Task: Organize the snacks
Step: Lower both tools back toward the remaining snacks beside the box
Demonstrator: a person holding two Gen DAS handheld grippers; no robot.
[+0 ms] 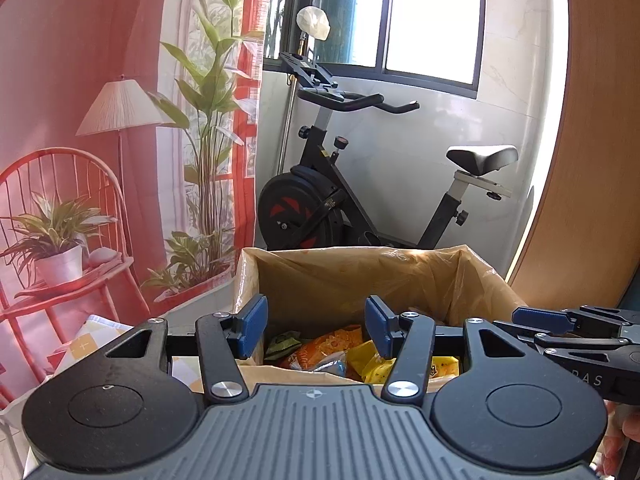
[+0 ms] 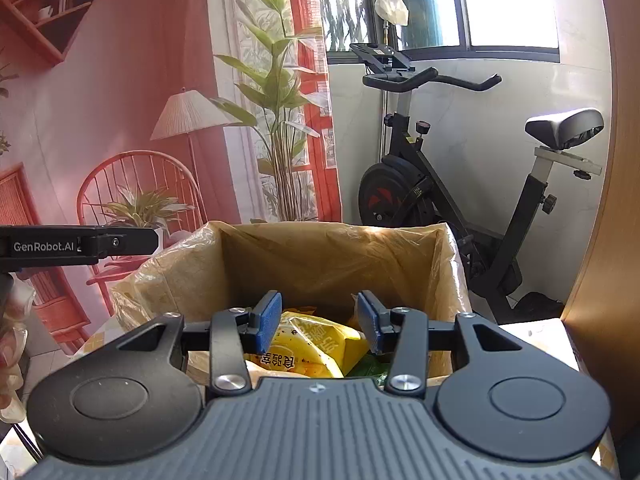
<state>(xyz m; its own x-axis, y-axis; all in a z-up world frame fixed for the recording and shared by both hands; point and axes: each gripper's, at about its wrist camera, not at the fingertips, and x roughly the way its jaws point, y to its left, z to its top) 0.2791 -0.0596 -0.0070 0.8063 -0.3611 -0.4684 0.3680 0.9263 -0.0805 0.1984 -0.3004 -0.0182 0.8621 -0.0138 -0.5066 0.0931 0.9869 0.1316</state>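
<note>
Two grippers hover side by side above an open cardboard box lined with a thin plastic bag. The left gripper has its blue pads apart with nothing pressed between them; below the gap lie an orange snack packet, a small green packet to its left and a yellow packet to its right, all down inside the box. The right gripper also stands with its pads apart and empty, over a yellow snack bag with printed characters and a bit of green packet near its right pad. Each gripper shows at the edge of the other's view. Beyond the far side of the box stands an exercise bike below a window. To the left hangs a red printed backdrop of a chair, a lamp and plants.
</note>
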